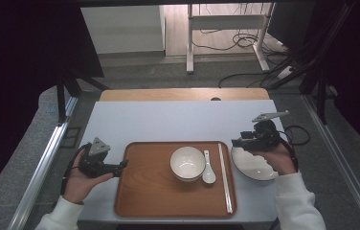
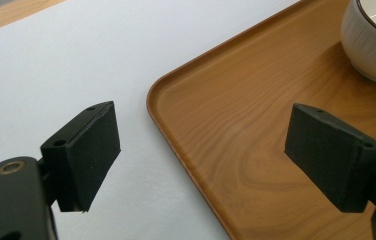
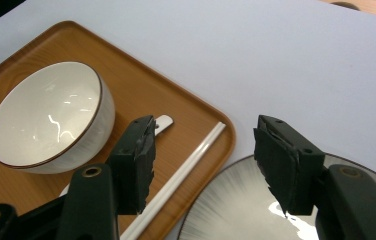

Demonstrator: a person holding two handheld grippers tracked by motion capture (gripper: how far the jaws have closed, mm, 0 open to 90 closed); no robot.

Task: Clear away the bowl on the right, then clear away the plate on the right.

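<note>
A wooden tray (image 1: 149,191) lies at the table's near middle and holds a white bowl (image 1: 187,163), a white spoon (image 1: 208,168) and white chopsticks (image 1: 224,175). A white plate (image 1: 251,166) lies on the table just right of the tray. My left gripper (image 1: 123,165) is open, its jaws astride the tray's left rim (image 2: 176,145) with nothing between them; the bowl (image 2: 373,42) is ahead. My right gripper (image 1: 236,142) is open over the tray's right edge (image 3: 223,145) and the plate's (image 3: 236,210) left rim; the bowl (image 3: 46,120), the spoon handle (image 3: 163,122) and the chopsticks (image 3: 186,172) are below it.
The pale table top (image 1: 168,120) stretches bare behind the tray, with a wooden strip (image 1: 183,94) along its far edge. Metal rails (image 1: 39,167) run along both sides of the table. A white desk frame (image 1: 226,28) and cables stand on the floor beyond.
</note>
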